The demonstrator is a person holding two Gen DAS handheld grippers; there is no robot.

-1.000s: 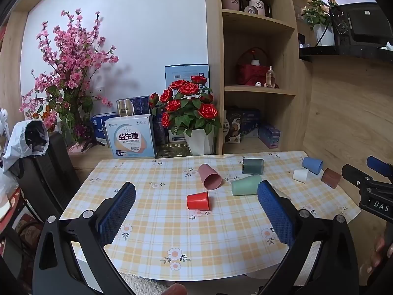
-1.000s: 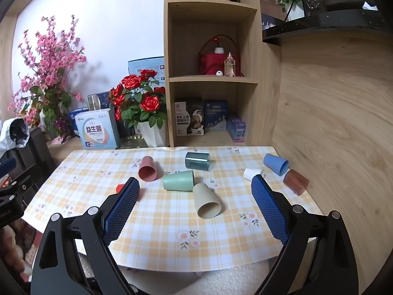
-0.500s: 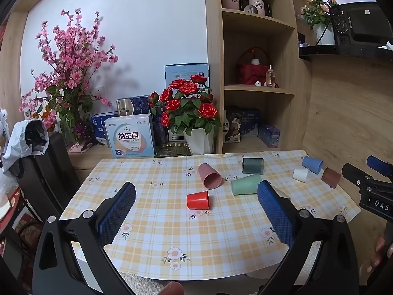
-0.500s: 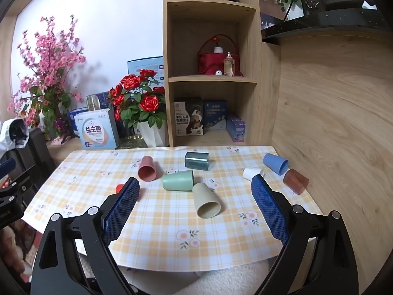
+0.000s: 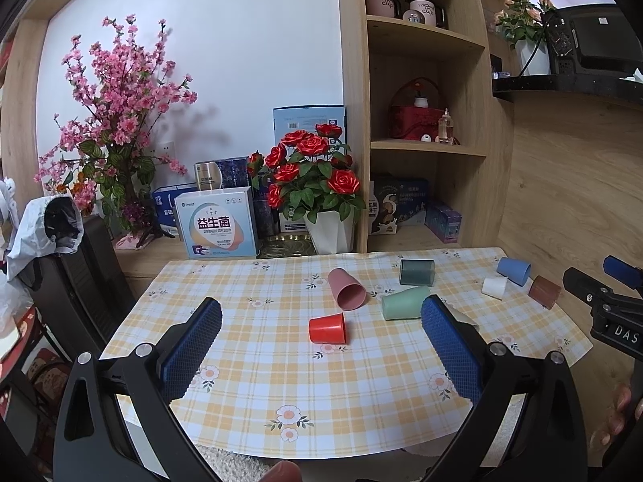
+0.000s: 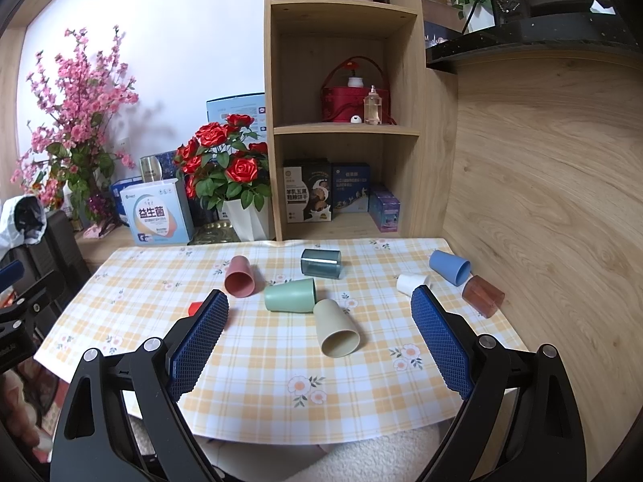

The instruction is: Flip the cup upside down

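both tools held back off near table edge, empty. left tool fingers wide apart, framing red cup, already mouth-down mid-table. right tool also spread, lined on beige cup lying sideways, mouth toward camera, likely next flip.

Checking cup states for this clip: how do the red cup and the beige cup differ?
The red cup stands mouth-down; the beige cup lies on its side, mouth toward the camera. The red cup looks shorter than the beige cup. Red sits left of the cluster, beige nearer the front edge. Both rest untouched on the checked tablecloth.
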